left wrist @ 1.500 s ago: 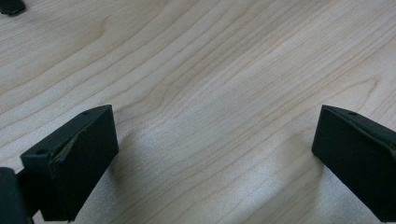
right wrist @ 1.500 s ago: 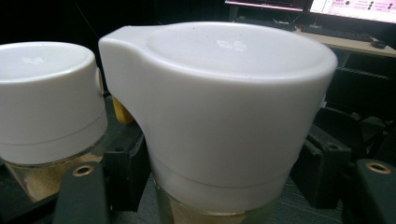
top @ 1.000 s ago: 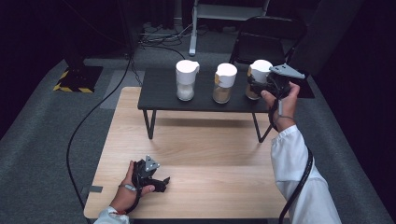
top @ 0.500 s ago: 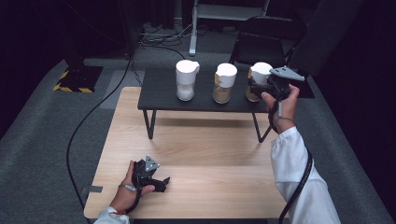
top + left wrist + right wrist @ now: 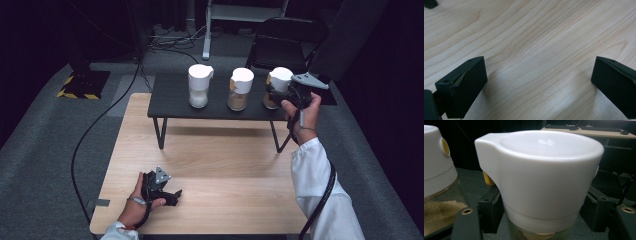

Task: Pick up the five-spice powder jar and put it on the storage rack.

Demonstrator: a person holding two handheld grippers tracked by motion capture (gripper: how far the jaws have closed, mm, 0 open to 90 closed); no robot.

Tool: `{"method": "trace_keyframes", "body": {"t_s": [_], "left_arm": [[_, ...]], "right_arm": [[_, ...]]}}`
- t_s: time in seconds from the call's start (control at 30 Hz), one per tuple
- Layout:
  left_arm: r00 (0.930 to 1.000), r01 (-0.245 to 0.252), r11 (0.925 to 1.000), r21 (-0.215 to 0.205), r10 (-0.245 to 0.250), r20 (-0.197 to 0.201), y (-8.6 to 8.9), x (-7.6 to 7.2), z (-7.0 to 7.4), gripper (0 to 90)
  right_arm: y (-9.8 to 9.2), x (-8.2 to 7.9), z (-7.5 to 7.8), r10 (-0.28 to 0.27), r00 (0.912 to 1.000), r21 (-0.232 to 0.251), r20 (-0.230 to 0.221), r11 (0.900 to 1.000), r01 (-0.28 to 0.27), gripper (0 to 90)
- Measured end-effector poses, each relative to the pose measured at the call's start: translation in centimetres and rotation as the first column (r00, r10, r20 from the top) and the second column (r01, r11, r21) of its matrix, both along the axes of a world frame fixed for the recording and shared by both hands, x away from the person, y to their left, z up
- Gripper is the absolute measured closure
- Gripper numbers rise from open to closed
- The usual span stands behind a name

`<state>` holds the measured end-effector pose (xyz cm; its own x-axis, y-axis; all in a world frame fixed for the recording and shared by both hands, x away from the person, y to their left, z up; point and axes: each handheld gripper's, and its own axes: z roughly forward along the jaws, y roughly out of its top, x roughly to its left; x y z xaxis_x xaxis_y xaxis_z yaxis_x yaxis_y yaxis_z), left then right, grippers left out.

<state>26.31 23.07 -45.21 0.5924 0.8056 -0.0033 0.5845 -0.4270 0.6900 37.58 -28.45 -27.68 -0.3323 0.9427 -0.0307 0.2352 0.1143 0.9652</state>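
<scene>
Jaws of the right gripper [image 5: 541, 220] stand on either side of the right-hand jar [image 5: 544, 182], at the band where its white lid meets the glass; they have just been easing apart by a small amount, yet in the right gripper view both black pads sit against the jar with no gap to be seen, so the grip reads as clamped. The high view has this gripper [image 5: 280, 95] at the jar [image 5: 278, 85], which stands at the right end of the black bench [image 5: 172, 97], near its front edge. The person's right hand [image 5: 302, 107] carries the gripper level with the jar's upper half.

Jaws of the left gripper [image 5: 539, 85] are wide apart with nothing between them, bare wood grain below. The high view places that gripper [image 5: 167, 192] in the left hand [image 5: 140, 205], resting on the wooden bench [image 5: 225, 160] near its front left corner.

Contents: the held jar's fill shows as a tan strip under the lid. The middle jar [image 5: 240, 89] holds tan grains, and the left jar [image 5: 199, 85] holds something white; both stand in the same row along the black bench.

Markings: no brand, label or writing can be read on any jar or lid. A yellow tab shows at the side of the lids.
</scene>
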Motion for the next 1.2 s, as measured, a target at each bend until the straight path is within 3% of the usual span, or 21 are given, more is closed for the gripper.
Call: {"method": "trace_keyframes", "body": {"t_s": [0.53,0.67,1.0,1.2], "left_arm": [[1.0,0.001,1.0,0.0,-0.001,0.0,0.0,0.0,0.0,0.0],[1.0,0.001,1.0,0.001,-0.001,0.0,0.0,0.0,0.0,0.0],[1.0,0.001,1.0,0.001,-0.001,0.0,0.0,0.0,0.0,0.0],[1.0,0.002,1.0,0.002,-0.002,0.001,0.0,0.0,0.0,0.0]], "right_arm": [[-0.5,0.1,-0.6,0.006,0.9999,-0.001,-0.011,1.0,-0.006,20.2],[-0.6,0.1,-1.0,-0.001,0.9999,0.007,-0.012,1.0,0.001,13.6],[-0.1,0.2,-1.5,0.003,0.9999,-0.031,-0.014,1.0,-0.003,1.6],[-0.1,0.0,-2.1,0.016,0.9999,-0.045,0.005,0.999,-0.016,0.5]]}}
